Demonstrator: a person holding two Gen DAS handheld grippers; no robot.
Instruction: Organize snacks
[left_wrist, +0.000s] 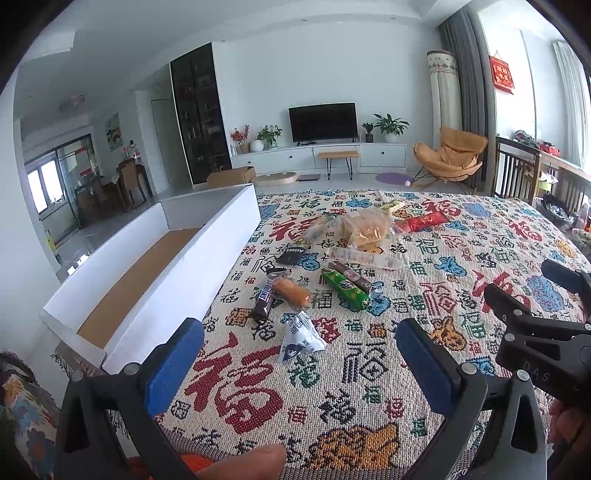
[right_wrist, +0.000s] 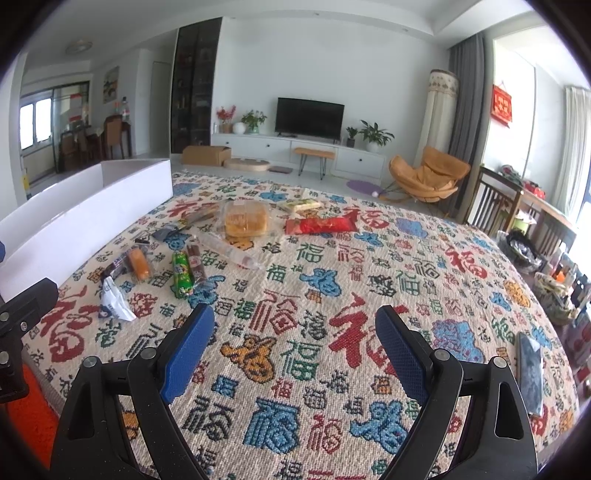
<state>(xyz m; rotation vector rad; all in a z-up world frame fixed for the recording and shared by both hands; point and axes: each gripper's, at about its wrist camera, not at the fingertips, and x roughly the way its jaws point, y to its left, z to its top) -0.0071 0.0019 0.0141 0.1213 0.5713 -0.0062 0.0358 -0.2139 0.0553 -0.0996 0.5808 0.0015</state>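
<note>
While both grippers hover low over the patterned cloth (right_wrist: 295, 266), holding nothing — left gripper (left_wrist: 299, 365) spread wide at lower centre of the left wrist view, blue pads far apart; right gripper (right_wrist: 295, 347) likewise gaping in its own view, also seen at the right edge of the left view.

Scattered across the middle of the cloth, a loose cluster of snacks. Nearest the left gripper: white triangular packet (left_wrist: 301, 336), tip pointing toward upper left of the frame. Just beyond it, dark chocolate bar (left_wrist: 264, 299) with long axis running lower left to upper right, touching an orange bun (left_wrist: 293, 290) angled the opposite way. To the right, green roll (left_wrist: 345, 290) and brown bar (left_wrist: 351, 276) lying side by side, both slanting from upper left down to lower right. Farther back, clear long wrapper (left_wrist: 365, 258) slanting the same way, bagged bread (left_wrist: 364, 229), red packet (left_wrist: 424, 221) nearly horizontal, and a small black pouch (left_wrist: 293, 254).

Along the left of the frame, long white box (left_wrist: 207, 254) — open top, brown floor, long axis running lower left to upper centre, close beside the snacks. Near the right edge of the right wrist view, a phone (right_wrist: 530, 373) lying flat.
</note>
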